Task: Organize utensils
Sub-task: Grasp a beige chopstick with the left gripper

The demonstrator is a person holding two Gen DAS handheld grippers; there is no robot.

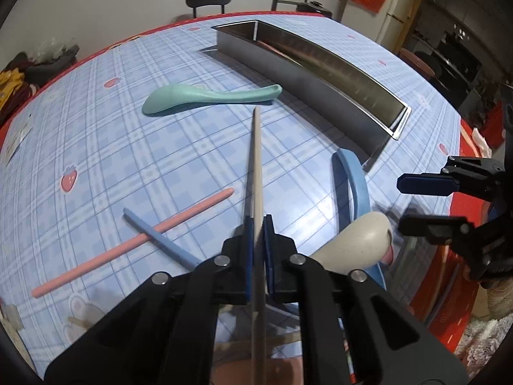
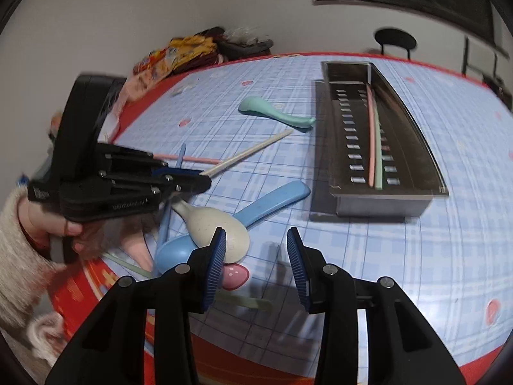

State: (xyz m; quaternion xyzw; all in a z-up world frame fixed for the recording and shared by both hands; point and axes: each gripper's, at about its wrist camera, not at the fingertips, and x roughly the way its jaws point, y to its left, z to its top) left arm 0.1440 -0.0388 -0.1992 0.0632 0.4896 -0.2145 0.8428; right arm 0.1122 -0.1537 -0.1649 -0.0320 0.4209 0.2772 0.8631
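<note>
Left claw (image 1: 259, 240) clamped on a beige chopstick (image 1: 256, 166), tip aimed toward the steel tray (image 1: 320, 96), probably for dropping in lengthwise beside those already there. Right claw (image 2: 255, 256) apart, hovering near the bench (image 2: 400, 256) spoons.

Blue plaid tablecloth (image 1: 128, 134) with strawberry prints and a red border covers the table. A black round-backed chair (image 1: 206, 0) stands beyond its far edge, against a white wall (image 2: 160, 6). Crumpled clothes (image 2: 192, 48) lie heaped at one side.

A blue plaid tablecloth (image 1: 134, 147) with strawberries carries teal (image 1: 205, 98), blue (image 1: 354, 179) and speckled cream (image 1: 356, 240) spoons.
</note>
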